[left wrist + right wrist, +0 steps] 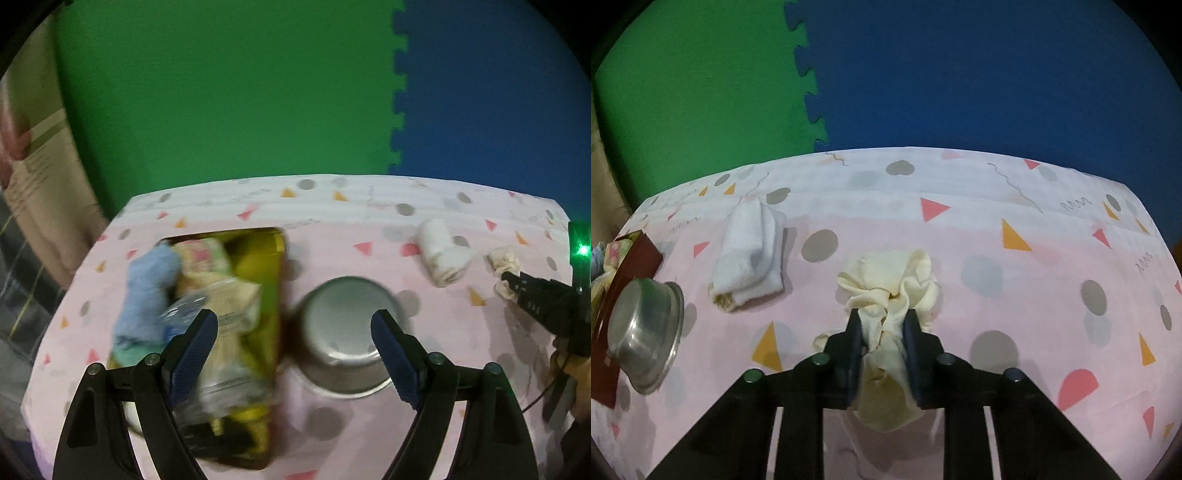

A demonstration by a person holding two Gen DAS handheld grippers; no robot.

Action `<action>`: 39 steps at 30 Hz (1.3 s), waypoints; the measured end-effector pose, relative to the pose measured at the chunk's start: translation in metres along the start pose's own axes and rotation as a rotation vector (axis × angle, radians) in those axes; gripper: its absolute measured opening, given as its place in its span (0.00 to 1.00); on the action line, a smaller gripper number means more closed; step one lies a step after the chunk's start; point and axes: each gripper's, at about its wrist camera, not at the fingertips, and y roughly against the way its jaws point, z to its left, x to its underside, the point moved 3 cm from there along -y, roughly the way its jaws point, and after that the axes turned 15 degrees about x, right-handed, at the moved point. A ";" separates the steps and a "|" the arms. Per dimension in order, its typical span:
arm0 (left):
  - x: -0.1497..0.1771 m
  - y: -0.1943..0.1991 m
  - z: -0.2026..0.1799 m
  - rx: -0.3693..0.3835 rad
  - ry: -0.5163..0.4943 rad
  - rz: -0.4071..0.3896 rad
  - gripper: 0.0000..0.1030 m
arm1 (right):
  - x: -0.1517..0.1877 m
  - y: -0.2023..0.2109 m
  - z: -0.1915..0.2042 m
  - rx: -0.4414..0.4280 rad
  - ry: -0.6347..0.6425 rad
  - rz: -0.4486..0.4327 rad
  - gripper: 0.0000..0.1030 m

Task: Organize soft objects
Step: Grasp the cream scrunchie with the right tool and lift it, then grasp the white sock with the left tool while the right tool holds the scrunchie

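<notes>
My right gripper is shut on a crumpled cream cloth that bunches up between the pads and spreads onto the pink table cover. A folded white towel lies to the left of it. In the left wrist view the same white towel and the cream cloth sit at the far right, with the right gripper's black fingers at the cloth. My left gripper hangs open above the table, one finger over a yellow-green box that holds a blue cloth and other soft items.
An upturned steel bowl stands just right of the box; it is the steel bowl at the left edge of the right wrist view. The table cover is pink with dots and triangles. Green and blue foam mats lie behind.
</notes>
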 end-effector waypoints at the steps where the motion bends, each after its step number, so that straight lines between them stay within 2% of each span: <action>1: -0.003 -0.006 -0.008 0.017 -0.010 0.005 0.80 | 0.002 0.002 -0.003 0.003 0.001 -0.002 0.18; 6: -0.013 -0.027 -0.035 0.063 -0.031 0.033 0.80 | 0.016 0.013 -0.021 0.034 0.004 -0.009 0.18; 16: -0.029 -0.062 -0.081 0.130 -0.054 0.067 0.80 | 0.056 0.037 -0.085 0.099 -0.072 0.009 0.17; 21: -0.039 -0.089 -0.103 0.174 -0.071 0.081 0.80 | 0.056 0.037 -0.085 0.110 -0.070 0.013 0.18; 24: -0.043 -0.108 -0.110 0.204 -0.038 0.107 0.80 | 0.057 0.037 -0.086 0.115 -0.066 0.011 0.18; 33: -0.050 -0.154 -0.114 0.230 0.045 0.183 0.79 | 0.056 0.036 -0.086 0.107 -0.071 0.013 0.18; 34: -0.049 -0.157 -0.114 0.233 0.054 0.194 0.78 | 0.056 0.036 -0.086 0.104 -0.074 0.014 0.18; 35: -0.048 -0.160 -0.113 0.236 0.067 0.205 0.70 | 0.056 0.036 -0.086 0.103 -0.075 0.014 0.18; 36: -0.047 -0.163 -0.113 0.253 0.079 0.217 0.53 | 0.056 0.036 -0.086 0.102 -0.075 0.014 0.18; 37: -0.046 -0.166 -0.112 0.277 0.091 0.231 0.45 | 0.056 0.036 -0.086 0.101 -0.076 0.014 0.18; 39: -0.044 -0.165 -0.111 0.282 0.102 0.229 0.35 | 0.056 0.035 -0.087 0.099 -0.077 0.014 0.18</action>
